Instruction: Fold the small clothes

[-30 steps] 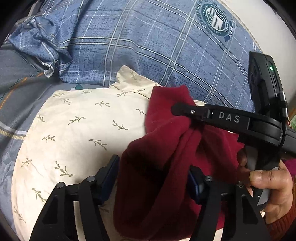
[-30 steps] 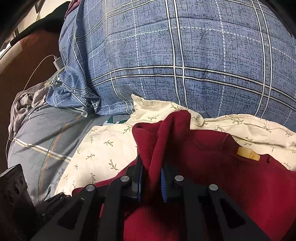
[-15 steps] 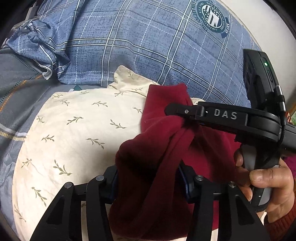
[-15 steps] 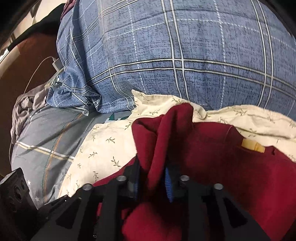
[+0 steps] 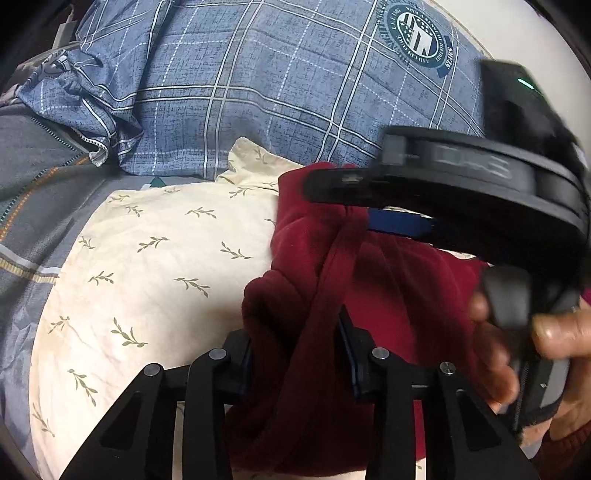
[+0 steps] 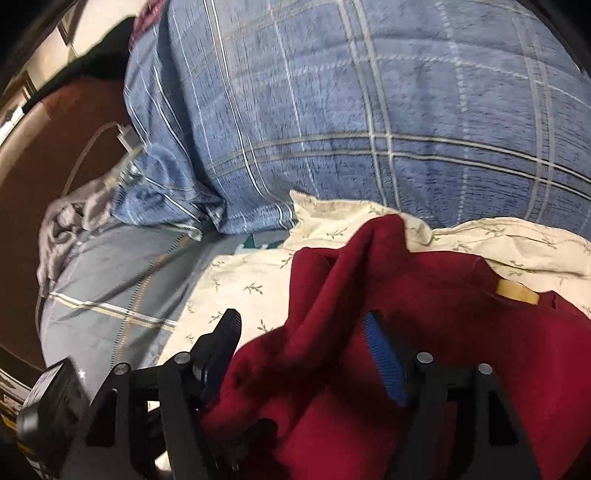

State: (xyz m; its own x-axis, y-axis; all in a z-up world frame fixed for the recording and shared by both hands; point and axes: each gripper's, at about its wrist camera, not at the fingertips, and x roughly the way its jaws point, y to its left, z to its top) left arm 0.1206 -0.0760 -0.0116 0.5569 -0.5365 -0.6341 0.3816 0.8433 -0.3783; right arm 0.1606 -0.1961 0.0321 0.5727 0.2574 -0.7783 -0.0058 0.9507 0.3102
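A grey striped sheet (image 5: 33, 192) lies leftmost, then a cream leaf-print pillow (image 5: 147, 277) below a blue plaid pillow (image 5: 258, 92) (crest at its corner). The left gripper (image 5: 295, 358) pinches the maroon garment (image 5: 388, 295) on the cream pillow; the right gripper (image 6: 303, 347) stands spread around a fold.

A round dark-green crest (image 5: 416, 34) is showing on the blue plaid duvet cover (image 5: 266, 81) in the left wrist view. Its ring of white lettering is curving too small to read, apart from what looks like "SERIES" on the ribbon at its lower right. Raised letters on the side of the right gripper (image 5: 476, 168) are blurring past reading. Nothing readable is showing in the right wrist view.
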